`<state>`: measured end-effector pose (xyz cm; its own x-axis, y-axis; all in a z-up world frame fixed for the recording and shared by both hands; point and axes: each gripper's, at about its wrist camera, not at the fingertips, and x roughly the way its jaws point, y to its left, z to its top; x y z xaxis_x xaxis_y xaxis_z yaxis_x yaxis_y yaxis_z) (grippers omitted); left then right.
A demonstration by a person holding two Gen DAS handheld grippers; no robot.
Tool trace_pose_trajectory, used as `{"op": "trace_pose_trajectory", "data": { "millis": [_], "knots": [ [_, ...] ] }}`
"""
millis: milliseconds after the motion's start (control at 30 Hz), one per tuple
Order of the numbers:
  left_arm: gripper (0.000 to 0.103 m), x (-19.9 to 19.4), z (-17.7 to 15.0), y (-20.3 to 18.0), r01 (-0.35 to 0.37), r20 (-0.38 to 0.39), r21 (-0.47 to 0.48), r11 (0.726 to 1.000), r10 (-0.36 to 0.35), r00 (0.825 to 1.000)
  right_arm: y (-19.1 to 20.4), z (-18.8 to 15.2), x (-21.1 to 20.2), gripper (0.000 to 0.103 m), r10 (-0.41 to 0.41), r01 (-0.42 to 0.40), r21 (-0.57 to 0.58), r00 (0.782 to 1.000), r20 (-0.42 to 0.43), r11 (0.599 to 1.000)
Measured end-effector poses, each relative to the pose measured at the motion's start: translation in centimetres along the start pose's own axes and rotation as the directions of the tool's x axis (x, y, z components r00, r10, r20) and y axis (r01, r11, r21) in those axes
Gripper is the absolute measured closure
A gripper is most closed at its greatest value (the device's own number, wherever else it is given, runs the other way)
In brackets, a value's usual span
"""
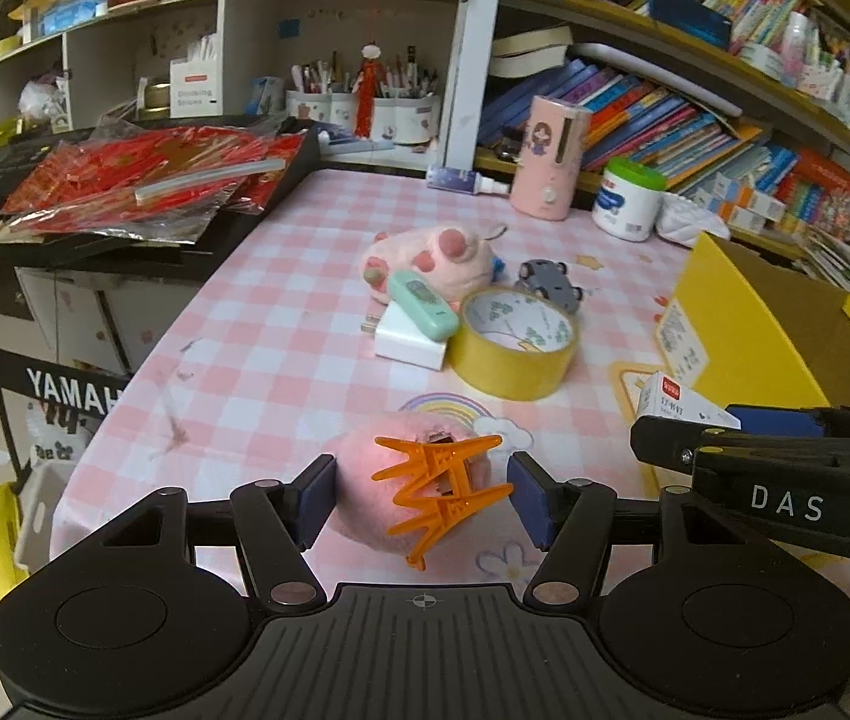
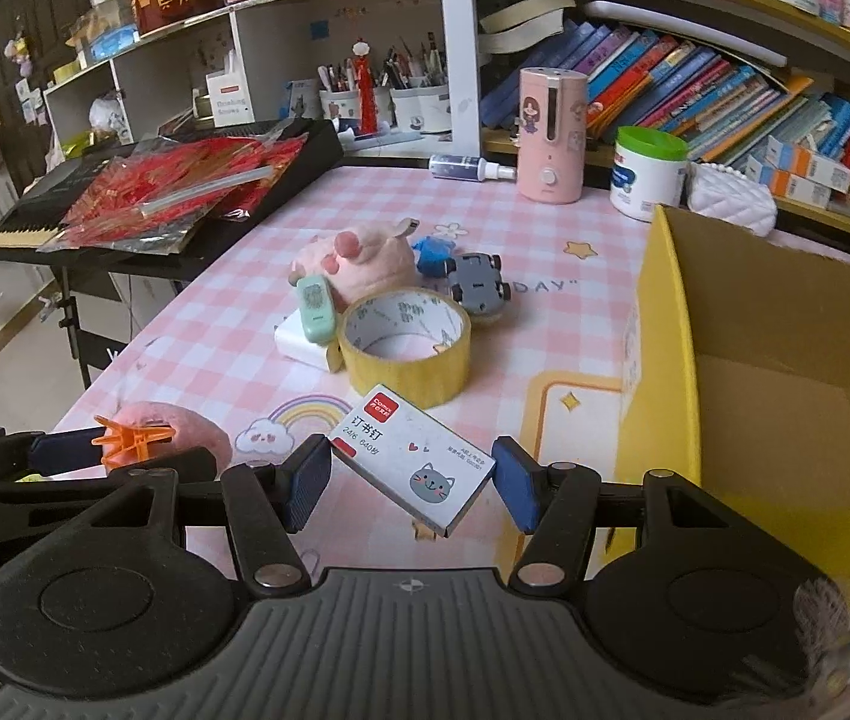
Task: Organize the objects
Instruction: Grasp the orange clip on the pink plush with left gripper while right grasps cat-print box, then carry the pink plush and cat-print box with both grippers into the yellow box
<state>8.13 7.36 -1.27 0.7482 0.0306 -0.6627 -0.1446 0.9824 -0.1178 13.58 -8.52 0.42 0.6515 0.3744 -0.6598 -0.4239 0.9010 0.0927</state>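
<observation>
A pink fluffy puff with an orange claw clip [image 1: 436,486] on it sits between the pads of my left gripper [image 1: 423,495], which is shut on it just above the pink checked tablecloth [image 1: 257,360]. My right gripper [image 2: 411,477] is shut on a white staple box [image 2: 413,462] with a cat drawing, held slantwise by its ends. The staple box hangs close to the left wall of an open yellow cardboard box [image 2: 664,330]. In the right wrist view the left gripper [image 2: 119,450] is at the far left with the orange clip [image 2: 131,438] in it.
Mid-table lie a yellow tape roll [image 2: 407,354], a grey toy car [image 2: 478,288], a pink paw plush [image 2: 365,264], a mint green case [image 2: 317,306] and a white charger [image 2: 299,342]. A pink humidifier [image 2: 550,138] and a green-lidded jar [image 2: 646,174] stand before bookshelves. A keyboard [image 2: 23,228] under red packets sits left.
</observation>
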Motion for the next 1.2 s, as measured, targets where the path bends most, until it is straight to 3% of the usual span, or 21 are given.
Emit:
{"op": "trace_pose_trajectory", "data": {
  "millis": [500, 833, 1200],
  "knots": [
    [0.042, -4.4, -2.7, -1.4, 0.084, 0.014, 0.088, 0.993, -0.086, 0.996, -1.6, -5.2, -5.6, 0.046, -0.118, 0.119, 0.160, 0.993, -0.020, 0.980],
    [0.042, -6.0, -4.2, -2.7, 0.145, 0.011, 0.140, 0.979, -0.148, 0.989, -1.8, -7.7, -8.6, 0.046, -0.162, 0.162, 0.203, 0.987, -0.017, 0.966],
    [0.042, -6.9, -5.2, -6.2, 0.252, -0.007, 0.242, 0.937, -0.258, 0.966, -3.7, -11.1, -11.9, 0.046, -0.256, 0.255, 0.291, 0.966, -0.036, 0.922]
  ]
}}
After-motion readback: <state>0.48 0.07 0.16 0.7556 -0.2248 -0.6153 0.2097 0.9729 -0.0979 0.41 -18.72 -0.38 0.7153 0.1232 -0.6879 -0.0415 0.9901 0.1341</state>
